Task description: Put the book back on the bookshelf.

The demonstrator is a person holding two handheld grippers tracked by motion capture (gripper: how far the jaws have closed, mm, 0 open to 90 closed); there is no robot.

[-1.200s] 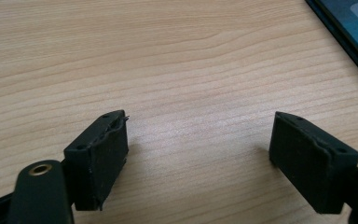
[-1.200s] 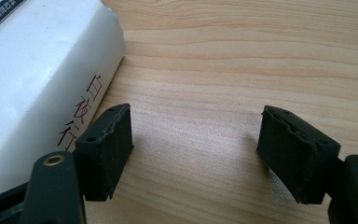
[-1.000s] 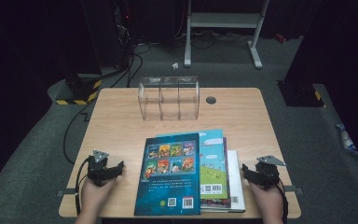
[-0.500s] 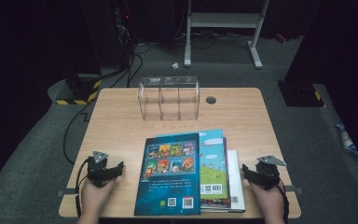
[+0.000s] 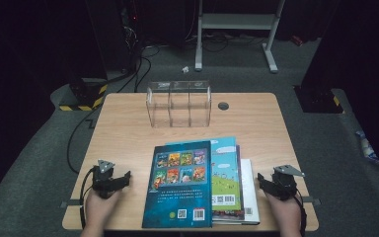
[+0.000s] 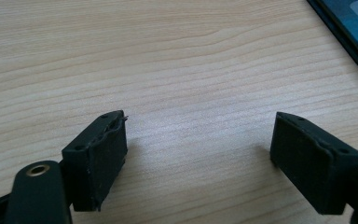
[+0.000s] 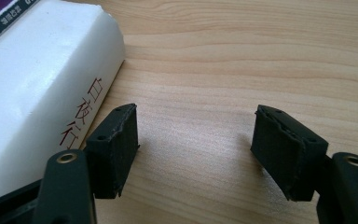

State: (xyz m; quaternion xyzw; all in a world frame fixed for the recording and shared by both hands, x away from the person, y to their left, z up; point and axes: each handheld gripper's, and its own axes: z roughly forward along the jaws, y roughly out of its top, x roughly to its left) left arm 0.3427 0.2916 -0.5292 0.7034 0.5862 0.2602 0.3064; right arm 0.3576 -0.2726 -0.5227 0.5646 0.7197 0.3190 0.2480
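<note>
Item: left gripper (image 5: 124,178), left of the stack of three flat books (image 5: 197,182), jaws apart, empty. Stack lay at the near middle of the light wooden table (image 5: 123,128), long axis running near-to-far. Right gripper (image 5: 261,180), right of the stack, jaws just narrowing, nothing between. We judged a low, level approach to the white bottom book (image 7: 37,88) best.

The right hand-held gripper (image 7: 196,144), jaws apart and just closing a little, holds nothing over the bench (image 7: 242,60), beside a white book (image 7: 37,88).
</note>
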